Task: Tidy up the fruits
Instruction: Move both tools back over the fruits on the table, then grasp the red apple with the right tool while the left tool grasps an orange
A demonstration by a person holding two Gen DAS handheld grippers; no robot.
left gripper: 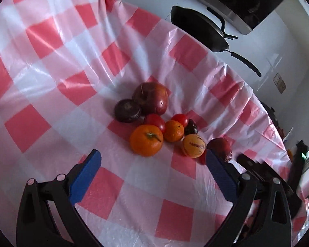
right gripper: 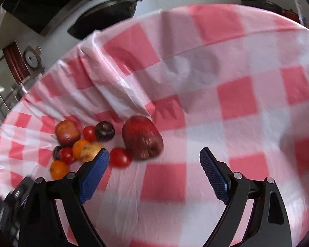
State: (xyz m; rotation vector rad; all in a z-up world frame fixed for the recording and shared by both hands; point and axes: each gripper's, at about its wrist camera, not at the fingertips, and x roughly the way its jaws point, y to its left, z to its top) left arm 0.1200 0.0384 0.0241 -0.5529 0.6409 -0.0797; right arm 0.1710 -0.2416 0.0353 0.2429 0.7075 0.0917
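Your right gripper [right gripper: 154, 177], jaws spread and empty, is nearest the big red apple [right gripper: 142, 138], lying just ahead, nearer its left finger. Your left gripper [left gripper: 152, 173], also spread, faces the large orange [left gripper: 146, 140].

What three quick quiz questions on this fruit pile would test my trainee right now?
1. True or false: the left tool grips the large orange.
2. What covers the table? A) checked cloth B) bare wood C) green mat
3. Fill in: the black pan sits beyond the cloth's far ____.

Key: 1 false, both tools are open and empty, the right tool included. 2 A. 3 edge.
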